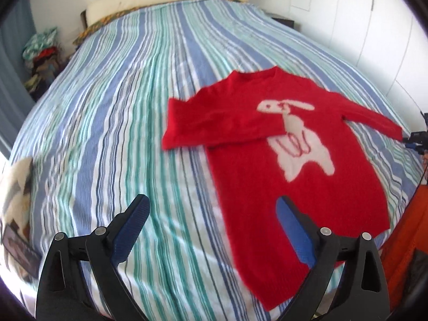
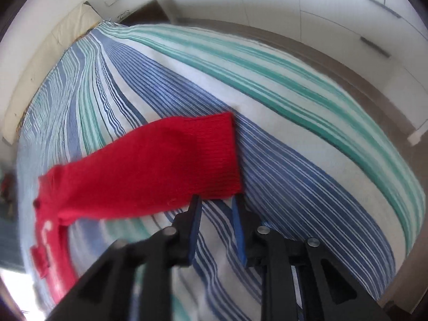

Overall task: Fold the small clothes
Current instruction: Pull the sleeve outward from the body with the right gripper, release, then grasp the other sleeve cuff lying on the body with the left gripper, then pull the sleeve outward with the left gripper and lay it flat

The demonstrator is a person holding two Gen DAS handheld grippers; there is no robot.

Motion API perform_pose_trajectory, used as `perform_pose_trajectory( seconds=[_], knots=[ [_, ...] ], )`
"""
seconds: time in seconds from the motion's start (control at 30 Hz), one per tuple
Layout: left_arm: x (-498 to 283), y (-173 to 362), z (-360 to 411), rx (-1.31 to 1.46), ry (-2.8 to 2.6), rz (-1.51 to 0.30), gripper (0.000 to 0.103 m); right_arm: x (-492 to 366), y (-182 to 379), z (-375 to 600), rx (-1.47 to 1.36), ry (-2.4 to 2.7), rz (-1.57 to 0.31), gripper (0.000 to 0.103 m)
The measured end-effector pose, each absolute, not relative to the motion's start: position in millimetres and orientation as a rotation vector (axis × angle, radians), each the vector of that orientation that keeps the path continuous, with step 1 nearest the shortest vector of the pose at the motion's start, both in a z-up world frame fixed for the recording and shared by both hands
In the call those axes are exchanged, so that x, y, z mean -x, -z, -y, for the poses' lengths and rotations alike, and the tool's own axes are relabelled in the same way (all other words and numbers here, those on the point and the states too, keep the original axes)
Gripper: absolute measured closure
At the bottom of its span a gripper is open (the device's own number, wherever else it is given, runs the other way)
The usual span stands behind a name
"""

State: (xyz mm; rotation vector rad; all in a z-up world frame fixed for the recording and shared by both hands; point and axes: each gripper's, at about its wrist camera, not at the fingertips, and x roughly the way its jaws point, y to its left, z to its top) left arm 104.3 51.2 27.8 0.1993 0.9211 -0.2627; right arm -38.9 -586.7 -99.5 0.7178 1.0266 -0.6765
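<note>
1. The striped bed [image 1: 112, 123] carries a red sweater [image 1: 289, 176] laid flat, rabbit motif up, its body running lengthwise from the collar on the far side to the hem on the near side

2. One sleeve [image 1: 214, 123] is already folded across the chest; the other sleeve [image 2: 149, 168] lies stretched out sideways, its long axis pointing away from the body toward the right gripper [image 2: 216, 200]

3. That outstretched sleeve ends in a ribbed cuff [image 2: 222, 157], which lies directly ahead of the right gripper's tips, its near edge touching or just above them; the jaws stand slightly apart with only bedspread showing between them, not clamped on the knit

4. The left gripper [image 1: 214, 208] hangs above the sweater's lower edge with jaws wide and nothing between them; it is well apart from the cuff

5. Judgement: the right hand is plainly nearer, so the next fold likely means pinching the cuff and carrying it along the sleeve's axis inward over the chest
</note>
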Motion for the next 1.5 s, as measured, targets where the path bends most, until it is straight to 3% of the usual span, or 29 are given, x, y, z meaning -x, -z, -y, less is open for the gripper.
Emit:
perform_pose_trajectory(
  seconds=[0.07,0.2,0.27,0.3,0.37,0.6,0.67,0.7,0.8,0.97,1.13,1.33,1.5],
  knots=[
    [-127,-35,-19,-0.257,0.364,-0.905,0.005,46,79,572,-0.666,0.651,-1.010,0.074],
    [-158,-3,51,-0.471,0.483,-0.845,0.007,71,38,522,-0.502,0.562,-0.963,0.050],
    [-174,31,74,-0.559,0.500,-0.881,0.019,88,29,492,-0.426,0.530,-0.936,0.042],
    [-184,49,82,-0.602,0.501,-0.920,0.032,96,27,478,-0.403,0.519,-0.930,0.042],
    [-202,75,91,-0.649,0.473,-0.978,0.045,112,31,459,-0.395,0.511,-0.932,0.042],
    [-235,100,98,-0.578,0.425,-0.989,0.050,126,26,449,-0.339,0.554,-0.893,0.041],
    [-240,100,102,-0.549,0.435,-0.993,0.094,121,29,448,-0.328,0.546,-0.911,0.042],
    [-242,99,99,-0.534,0.416,-0.997,0.100,119,29,447,-0.316,0.546,-0.916,0.042],
    [-253,62,53,-0.279,0.339,-0.962,0.100,116,30,443,-0.280,0.541,-0.931,0.042],
    [-255,3,-120,0.236,0.091,-0.895,0.100,115,30,441,-0.256,0.550,-0.935,0.041],
    [-230,9,-266,0.424,-0.189,-0.903,0.099,108,35,441,-0.240,0.535,-0.964,0.042],
    [-200,41,-314,0.501,-0.264,-0.929,0.100,100,40,434,-0.195,0.524,-1.004,0.042],
    [-183,37,-333,0.568,-0.276,-0.891,0.100,96,43,427,-0.149,0.524,-1.027,0.042]
  ],
)
